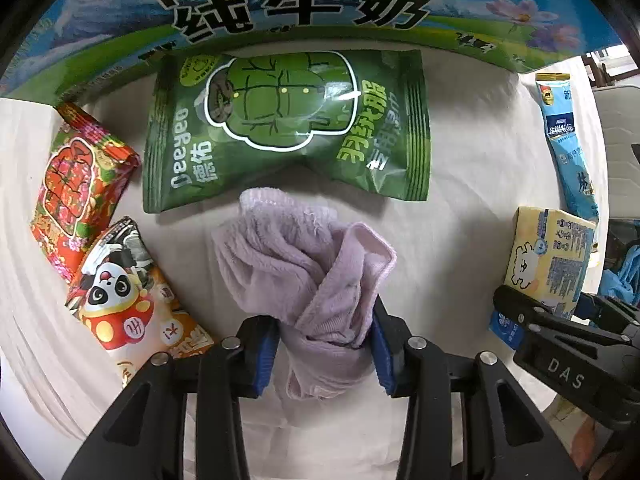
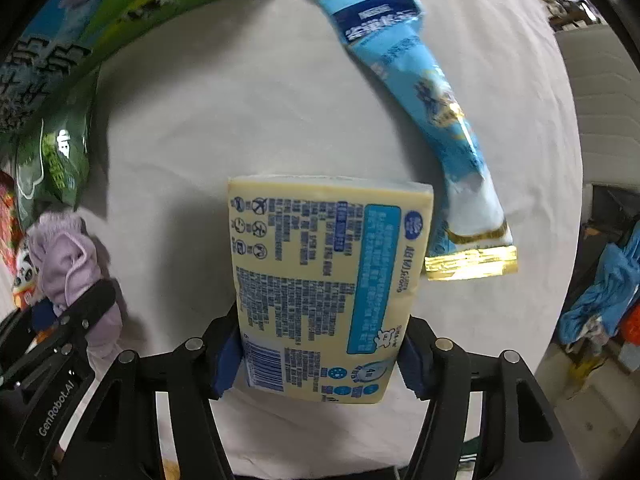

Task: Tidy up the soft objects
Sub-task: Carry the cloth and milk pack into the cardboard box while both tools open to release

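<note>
The left gripper (image 1: 326, 346) has its blue pads pinched hard on a bunched lilac cloth (image 1: 308, 264), which rises crumpled between the jaws above a white sheet (image 1: 460, 168). Just beyond it lies a green snack bag (image 1: 280, 128), with a red packet (image 1: 80, 184) and a panda packet (image 1: 128, 296) off to the left, and a milk carton (image 1: 304, 0) along the far edge.

From the right wrist, the right gripper (image 2: 320, 354) is pressed on a yellow tissue pack (image 2: 320, 284) at its lower end, one pad on each side. A long blue sachet (image 2: 420, 92) lies just beside the pack's far corner.

The tissue pack is squashy and gripped only near one end, so I reckon it could sag or slip if swung quickly. The cloth's loose folds might drag the green bag along. The two grippers are close together and could knock.
</note>
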`<action>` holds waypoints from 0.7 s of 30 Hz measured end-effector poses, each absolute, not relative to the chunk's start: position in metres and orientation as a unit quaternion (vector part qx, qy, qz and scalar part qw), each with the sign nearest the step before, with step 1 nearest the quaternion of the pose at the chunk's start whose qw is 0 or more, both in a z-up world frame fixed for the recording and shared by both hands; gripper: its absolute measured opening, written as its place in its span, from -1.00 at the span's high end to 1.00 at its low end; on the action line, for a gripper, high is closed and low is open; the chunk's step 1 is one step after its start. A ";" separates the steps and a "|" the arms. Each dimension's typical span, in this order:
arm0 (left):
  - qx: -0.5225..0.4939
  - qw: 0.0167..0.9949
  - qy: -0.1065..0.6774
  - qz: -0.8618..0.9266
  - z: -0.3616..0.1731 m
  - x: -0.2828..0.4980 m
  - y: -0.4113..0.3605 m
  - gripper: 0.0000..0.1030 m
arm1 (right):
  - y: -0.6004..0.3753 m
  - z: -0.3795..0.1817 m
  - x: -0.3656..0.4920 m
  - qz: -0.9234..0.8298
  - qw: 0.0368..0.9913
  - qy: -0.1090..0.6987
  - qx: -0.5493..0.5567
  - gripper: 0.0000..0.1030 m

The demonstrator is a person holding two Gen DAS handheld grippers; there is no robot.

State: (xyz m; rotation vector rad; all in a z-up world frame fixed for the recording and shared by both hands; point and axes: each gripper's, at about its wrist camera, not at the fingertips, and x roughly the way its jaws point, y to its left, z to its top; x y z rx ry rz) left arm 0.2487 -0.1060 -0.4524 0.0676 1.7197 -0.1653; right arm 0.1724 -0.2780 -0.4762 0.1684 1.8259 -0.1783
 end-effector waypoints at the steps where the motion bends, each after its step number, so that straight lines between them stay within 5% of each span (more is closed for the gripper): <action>1: 0.034 0.651 0.755 -0.072 -0.448 0.247 -0.109 0.31 | -0.276 -0.473 0.171 -0.074 0.607 0.787 0.074 -0.28; 12: -0.001 0.716 0.692 -0.093 -0.321 0.231 -0.125 0.32 | -0.282 -0.319 0.151 0.018 0.679 0.729 0.086 -0.27; 21: -0.018 0.766 0.633 -0.107 -0.221 0.297 -0.121 0.32 | -0.277 -0.211 0.209 0.069 0.741 0.664 0.074 -0.28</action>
